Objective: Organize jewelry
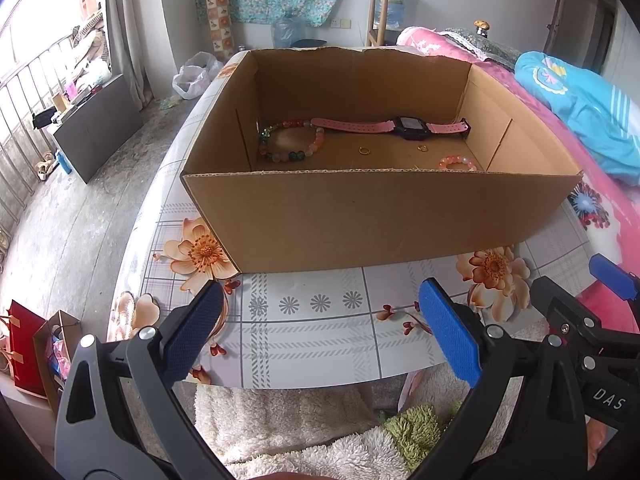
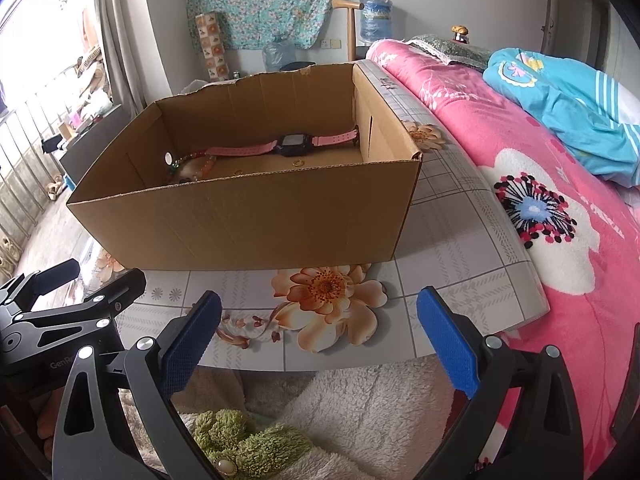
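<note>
- The left tool, black with blue textured pads, is spread wide and holds nothing; it hovers over the near edge of the bench, which is covered in a white cloth printed with orange flowers.
- The right tool, of the same build, is also wide and empty, just beside the left one.
- Beyond both stands an open brown cardboard box on the bench.
- Inside the box lie a pink-strapped watch with a dark face, a bracelet of mixed coloured beads, a pink bead bracelet near the front wall, and two small gold rings.
- A pink flowered bedspread lies to the right of the bench.
- The jewelry seems already gathered; any further reach should probably rise over the box's front wall and descend vertically, pinching rings from above.
</note>
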Demonstrator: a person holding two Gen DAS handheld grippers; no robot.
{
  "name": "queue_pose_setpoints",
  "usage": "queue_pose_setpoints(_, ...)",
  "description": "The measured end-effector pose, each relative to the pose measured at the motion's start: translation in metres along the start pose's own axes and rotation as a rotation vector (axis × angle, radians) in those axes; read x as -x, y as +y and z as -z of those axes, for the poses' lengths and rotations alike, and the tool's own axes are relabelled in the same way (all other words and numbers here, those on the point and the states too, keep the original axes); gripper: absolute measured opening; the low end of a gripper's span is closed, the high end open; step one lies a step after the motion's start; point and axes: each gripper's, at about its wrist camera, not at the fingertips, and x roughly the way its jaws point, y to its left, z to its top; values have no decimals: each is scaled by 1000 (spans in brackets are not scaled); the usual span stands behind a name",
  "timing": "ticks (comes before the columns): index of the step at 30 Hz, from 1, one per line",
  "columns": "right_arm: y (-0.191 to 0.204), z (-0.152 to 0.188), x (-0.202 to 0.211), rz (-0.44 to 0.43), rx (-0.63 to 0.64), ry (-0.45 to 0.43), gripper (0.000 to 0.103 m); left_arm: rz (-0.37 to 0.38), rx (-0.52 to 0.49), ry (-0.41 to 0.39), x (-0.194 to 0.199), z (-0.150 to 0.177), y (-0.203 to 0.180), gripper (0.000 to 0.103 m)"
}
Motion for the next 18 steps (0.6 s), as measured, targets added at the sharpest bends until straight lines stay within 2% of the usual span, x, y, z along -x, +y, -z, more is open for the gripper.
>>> queue_pose_setpoints(18,-1,0,0,-1,-3,1,96,-2,0,1,0,0,0,95)
